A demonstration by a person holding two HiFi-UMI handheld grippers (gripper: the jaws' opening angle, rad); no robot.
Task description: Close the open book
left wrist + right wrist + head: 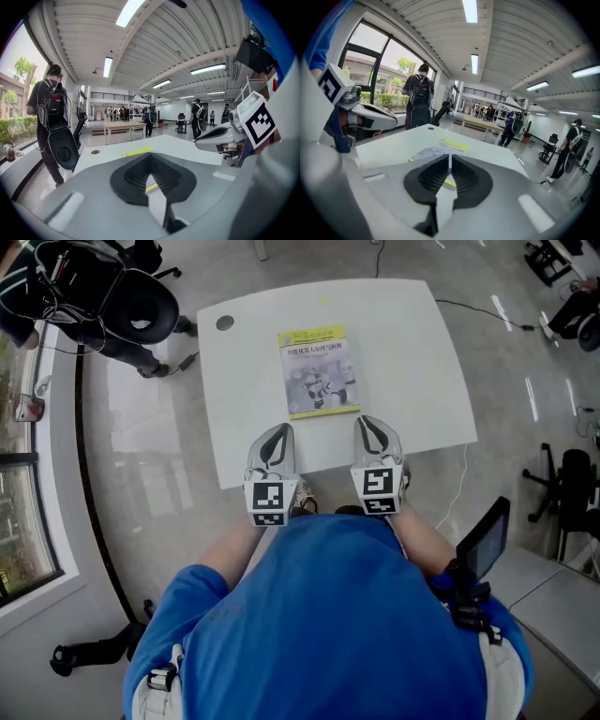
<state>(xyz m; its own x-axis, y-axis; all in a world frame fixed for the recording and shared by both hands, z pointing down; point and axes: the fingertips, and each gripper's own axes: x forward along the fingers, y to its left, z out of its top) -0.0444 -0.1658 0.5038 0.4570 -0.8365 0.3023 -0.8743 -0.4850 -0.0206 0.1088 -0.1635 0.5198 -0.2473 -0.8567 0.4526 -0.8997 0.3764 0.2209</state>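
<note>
Book lies flat and closed, front cover up, near the middle of the white surface. On that evidence the task appears complete, with nothing left beyond drawing the grippers clear. Left gripper and right gripper hover at the near edge, just short of the book and not touching it. Jaws on both are together and hold nothing. Cover carries a yellow-green band at the top with dark title lines beneath, too small to read. No brand is legible.
</note>
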